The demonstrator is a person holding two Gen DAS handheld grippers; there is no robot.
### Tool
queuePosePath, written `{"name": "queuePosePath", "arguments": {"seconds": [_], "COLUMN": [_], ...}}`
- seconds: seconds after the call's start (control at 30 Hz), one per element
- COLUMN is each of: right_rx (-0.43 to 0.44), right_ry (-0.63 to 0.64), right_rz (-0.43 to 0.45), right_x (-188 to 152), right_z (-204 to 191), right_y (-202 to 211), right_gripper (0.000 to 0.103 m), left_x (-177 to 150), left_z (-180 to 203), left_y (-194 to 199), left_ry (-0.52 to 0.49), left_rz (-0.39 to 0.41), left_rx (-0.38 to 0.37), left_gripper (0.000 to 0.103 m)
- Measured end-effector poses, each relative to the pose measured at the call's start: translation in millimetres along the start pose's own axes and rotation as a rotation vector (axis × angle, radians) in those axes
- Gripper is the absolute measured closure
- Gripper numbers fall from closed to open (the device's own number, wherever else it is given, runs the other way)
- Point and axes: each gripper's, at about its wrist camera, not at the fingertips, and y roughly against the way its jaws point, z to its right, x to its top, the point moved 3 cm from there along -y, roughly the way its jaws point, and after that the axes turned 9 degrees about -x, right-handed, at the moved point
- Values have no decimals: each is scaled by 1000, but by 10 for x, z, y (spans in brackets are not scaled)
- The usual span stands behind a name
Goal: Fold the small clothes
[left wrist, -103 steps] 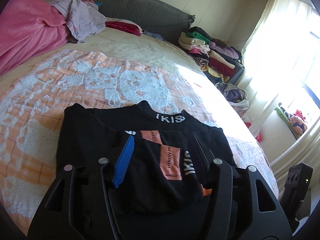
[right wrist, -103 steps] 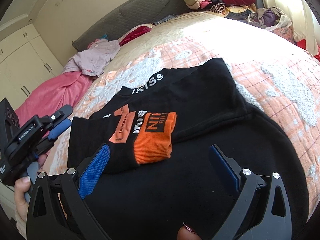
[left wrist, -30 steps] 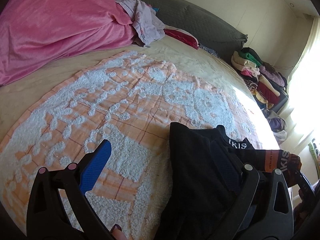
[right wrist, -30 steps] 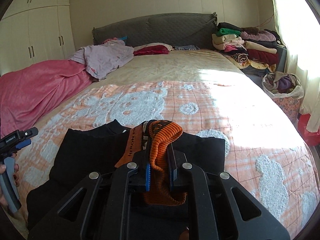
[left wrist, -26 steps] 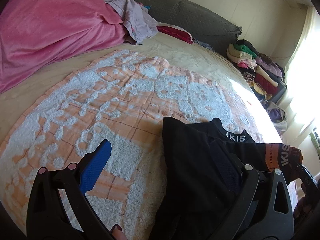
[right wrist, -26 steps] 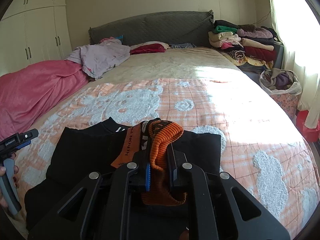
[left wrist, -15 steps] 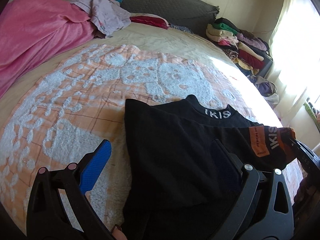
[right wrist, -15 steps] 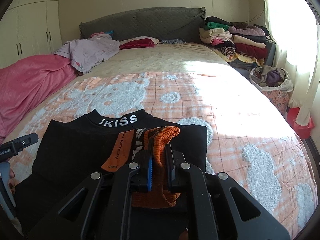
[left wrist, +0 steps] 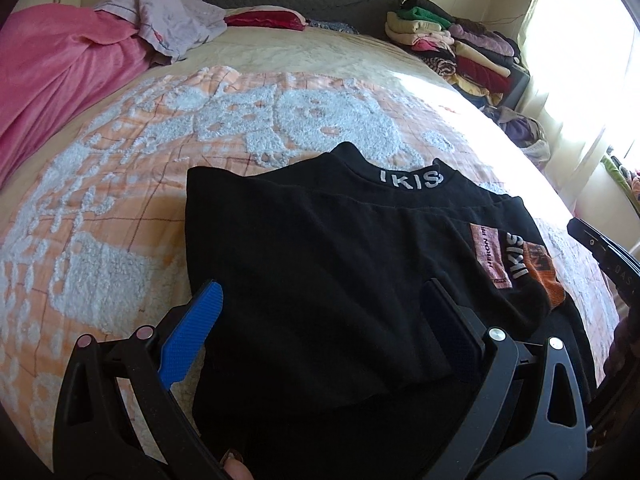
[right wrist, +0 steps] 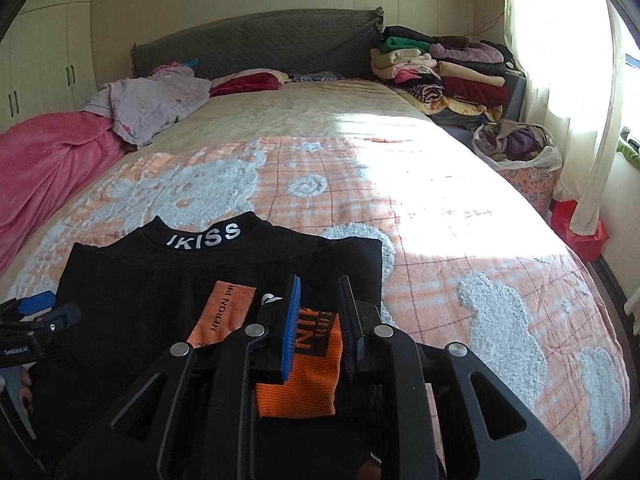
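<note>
My right gripper (right wrist: 318,312) has just been parting its jaws; they stand at a narrow gap. The orange cuff (right wrist: 308,376) of the black garment (right wrist: 168,288) lies flat between and beneath the blue pads (right wrist: 290,328). The pads do not press on it, as far as I can tell. The collar lettering (right wrist: 204,235) sits ahead of this gripper and slightly to its left.

My left gripper (left wrist: 320,308) stands wide, with nothing clamped. Its near pad hangs over the garment's left edge, above the orange-and-white blanket (left wrist: 120,184). Its far pad (left wrist: 440,320) hangs over the black fabric (left wrist: 312,264). The folded sleeve with the orange patch (left wrist: 492,256) lies to the right of this gripper, on top of the garment body.

The garment rests on the bed, directly below both grippers. Far beyond the grippers I see the pink cover (right wrist: 44,160), the grey headboard (right wrist: 256,40) and a stack of folded clothes (right wrist: 440,72).
</note>
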Motion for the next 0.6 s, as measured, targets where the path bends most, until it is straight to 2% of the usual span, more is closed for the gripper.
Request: {"name": "queuePosePath", "arguments": {"seconds": [0.1,0.17,0.33,0.47,0.53,0.6], "right_rx": [30,67,176,220,243,227], "right_ry": [25,52,91,145,163,186], "right_rz": [0,-15,-52,-68,-90,-113], "right_x": [-13,-37,-118,-179,-211,-259], "right_z": [-77,-167,-418,-611,-695,-740], "right_y": [54,64,88,115,96,30], "right_gripper": [83,72,71,70,66,62], "left_x": [2,-27,-195,-243,-251,-260], "left_z": [53,74,39,67,59,52], "left_y": [14,-31,-218,-224,-215,-198], "left_ry": [-16,-24,-35,-63,-61,-58], "left_rz": [-3,-33,-162,-176,-178,-177], "left_rx": [-16,-22,12,26,24,20], "left_gripper": [10,10,14,14,14,14]}}
